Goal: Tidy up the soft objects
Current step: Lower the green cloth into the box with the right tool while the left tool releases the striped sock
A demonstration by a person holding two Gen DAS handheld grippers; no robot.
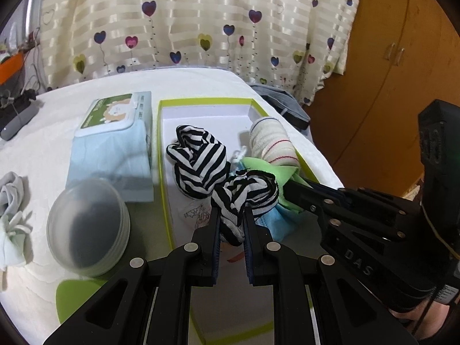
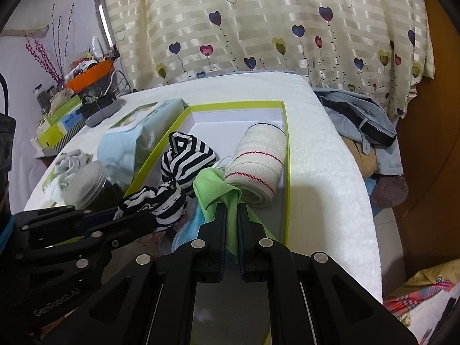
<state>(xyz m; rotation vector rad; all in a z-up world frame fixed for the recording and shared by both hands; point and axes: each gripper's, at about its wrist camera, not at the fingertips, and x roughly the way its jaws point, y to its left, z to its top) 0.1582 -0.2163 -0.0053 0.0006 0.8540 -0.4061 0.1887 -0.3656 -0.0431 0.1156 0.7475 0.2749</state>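
Rolled cloth (image 2: 258, 166) and striped bundle (image 2: 187, 158) inside box (image 2: 238, 105), wipes pack (image 1: 115, 138) left.

Heart-print curtain (image 1: 178, 28) hangs behind the white table (image 1: 51, 132). On the table, a wipes pack (image 1: 115, 141) lies flat, a lidded jar (image 1: 86, 227) just in front of it, touching.

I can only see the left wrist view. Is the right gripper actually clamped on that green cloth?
Observer: Yes. Head-on, the right gripper is shut on the green cloth.
Operator: What's past the box's right wall?
Observer: White table cover, then something tan under grey clothes beside the table.
Operator: And the far left?
Observer: Purple twigs stand behind an orange tray of clutter.
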